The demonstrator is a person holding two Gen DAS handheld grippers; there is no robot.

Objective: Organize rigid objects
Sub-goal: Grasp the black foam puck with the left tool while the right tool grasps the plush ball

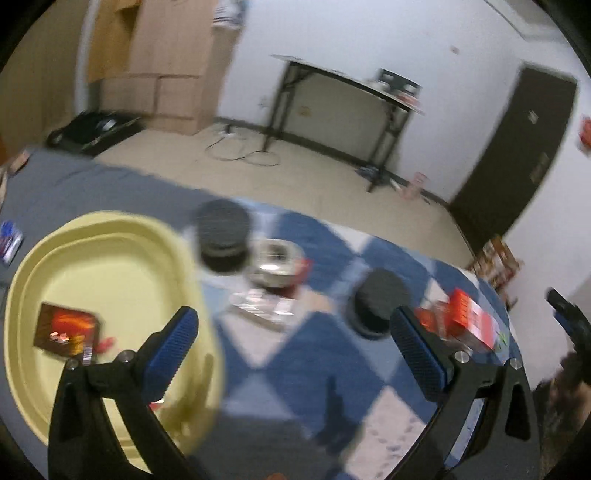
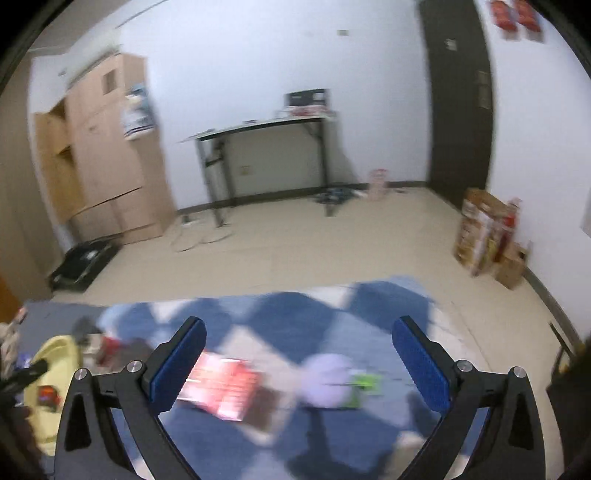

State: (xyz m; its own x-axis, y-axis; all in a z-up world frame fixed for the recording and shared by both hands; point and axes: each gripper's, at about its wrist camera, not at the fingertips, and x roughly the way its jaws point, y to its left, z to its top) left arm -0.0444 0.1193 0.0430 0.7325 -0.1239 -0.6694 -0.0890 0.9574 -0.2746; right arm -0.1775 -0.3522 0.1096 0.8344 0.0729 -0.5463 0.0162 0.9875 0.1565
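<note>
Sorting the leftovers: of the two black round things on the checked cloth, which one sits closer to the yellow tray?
The upper-left black round thing: it sits right by the yellow tray rim. The other one lies farther right, near the red box.

- No text readable in either view; all motion-blurred.
- Dark red card [image 1: 68, 329] in yellow tray [image 1: 122, 236]: pale marks near its bottom edge, poss. print + barcode, can't read.
- Red box [image 1: 468, 317] on checked cloth [image 1: 332, 350]: white patches, no letters made out.
- Red packet [image 2: 221, 387] in right view: light stripes only, unreadable.
- Red posters [image 2: 515, 14] on wall by dark door [image 2: 458, 92]: print too smeared.
- Plate on door: blank blur.
</note>
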